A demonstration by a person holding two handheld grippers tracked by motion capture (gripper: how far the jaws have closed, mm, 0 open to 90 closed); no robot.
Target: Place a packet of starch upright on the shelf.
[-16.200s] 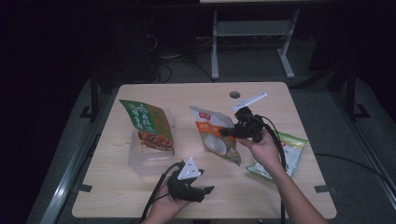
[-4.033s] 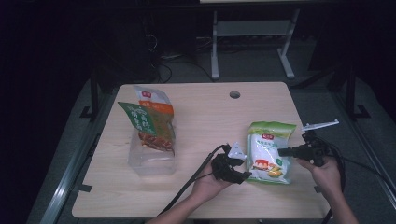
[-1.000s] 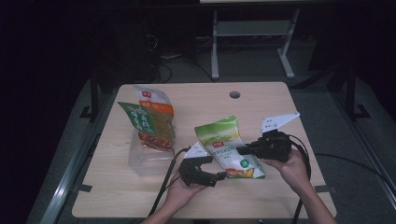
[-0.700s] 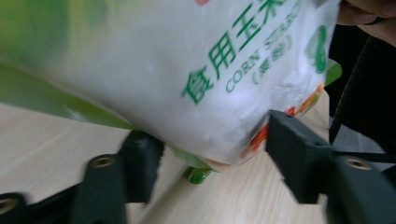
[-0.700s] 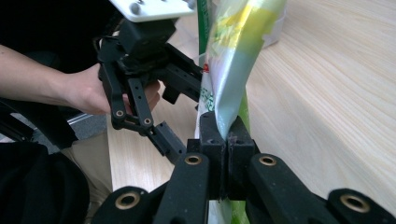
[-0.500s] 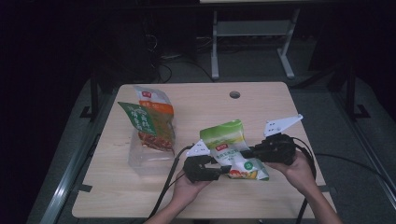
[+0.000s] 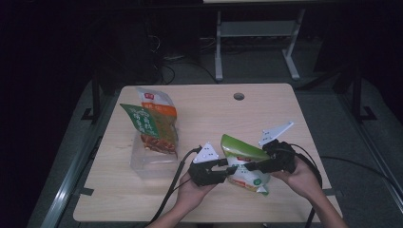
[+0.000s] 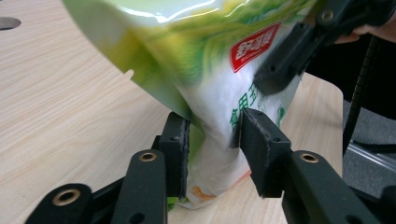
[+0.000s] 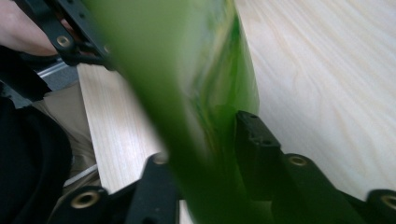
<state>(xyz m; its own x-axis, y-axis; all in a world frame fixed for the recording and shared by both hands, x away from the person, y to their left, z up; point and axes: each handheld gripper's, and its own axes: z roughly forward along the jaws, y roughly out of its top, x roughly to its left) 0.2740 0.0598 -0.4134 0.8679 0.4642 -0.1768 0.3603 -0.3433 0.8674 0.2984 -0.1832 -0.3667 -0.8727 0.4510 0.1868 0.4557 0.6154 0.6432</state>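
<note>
Overhead, red-labelled green bag (image 7: 244, 164); writing unreadable

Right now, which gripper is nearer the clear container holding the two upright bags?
Left. The left gripper is just right of the clear container, while the right gripper sits farther right, beyond the green bag between them.

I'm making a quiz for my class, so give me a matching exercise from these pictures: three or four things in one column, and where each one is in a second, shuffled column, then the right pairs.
Things
1. green snack bag
2. clear plastic container
3. round hole in the table
4. dark green and orange bags

Places
A. far edge of the table, middle
B. between the left gripper and the right gripper
C. standing in the container
D. on the table's left part

Pairs: 1-B, 2-D, 3-A, 4-C
</note>
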